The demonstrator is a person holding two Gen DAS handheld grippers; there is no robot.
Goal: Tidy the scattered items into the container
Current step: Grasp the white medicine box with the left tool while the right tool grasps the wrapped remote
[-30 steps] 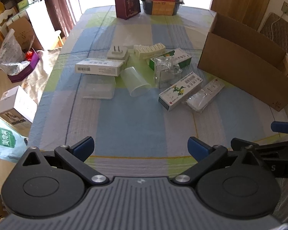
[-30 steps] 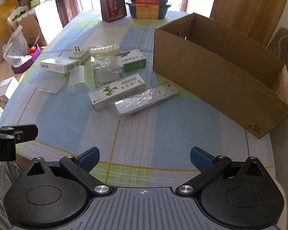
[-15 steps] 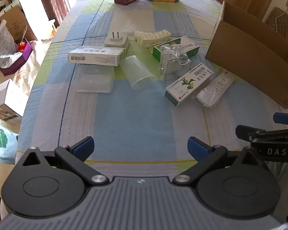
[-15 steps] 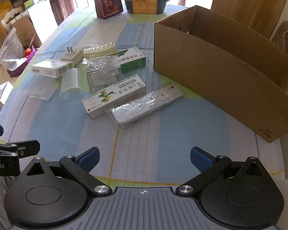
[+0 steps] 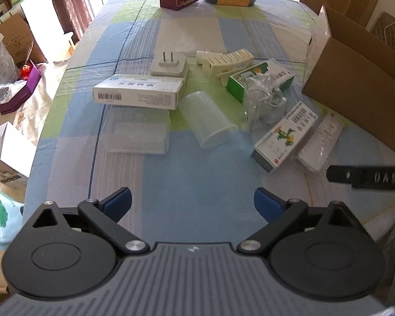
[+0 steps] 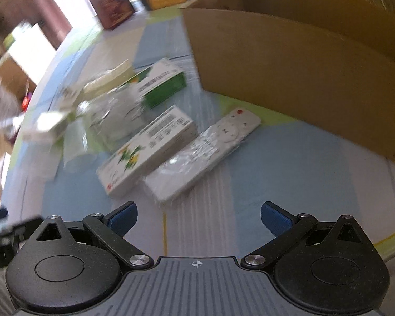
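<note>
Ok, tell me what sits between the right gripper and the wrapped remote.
Nothing: in the right wrist view only bare tablecloth separates the open right gripper from the plastic-wrapped remote.

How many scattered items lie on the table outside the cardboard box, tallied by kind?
Printed cartons: 3 (white barcode carton, green carton, flower-print carton)
Clear plastic items: 3 (cup, flat container, crumpled packaging)
Remote controls: 1
Plug adapters: 1
Cream ribbed pieces: 1
Total: 9

Each tool is black, grey-ribbed, silver-screwed, with blue fingertips.
</note>
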